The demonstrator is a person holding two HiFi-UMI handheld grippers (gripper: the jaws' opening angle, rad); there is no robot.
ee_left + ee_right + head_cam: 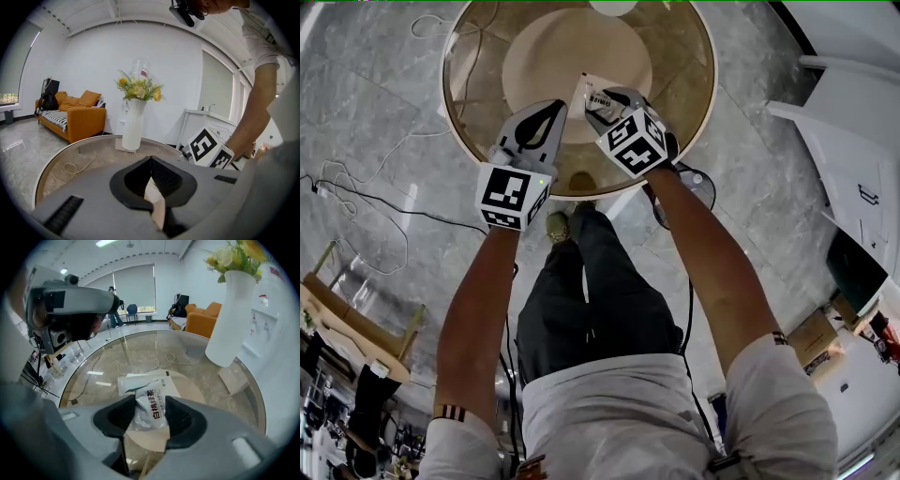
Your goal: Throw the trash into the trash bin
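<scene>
the task is at its pick-up stage, judging by how things lie: both pieces of trash are at the jaws, nothing is binned yet, and no trash bin shows in any view, so the carry and the drop are left. the right gripper (150,399) has its jaws wide, pressing on the two sides of a tea sachet (140,383). it is a white, glossy, printed film packet, wrinkled and pinched narrow between the pads. its flat far end reaches out beyond the jaw tips and lies on the round glass table (140,352). the left gripper (151,159) has its jaws closed tip to tip on a folded paper scrap (154,199), tan, matte and stiff-looking, sitting deep behind the tips. the pads are black and ribbed. beyond the left jaws stands a tall, smooth white vase (132,124) of yellow flowers.
</scene>
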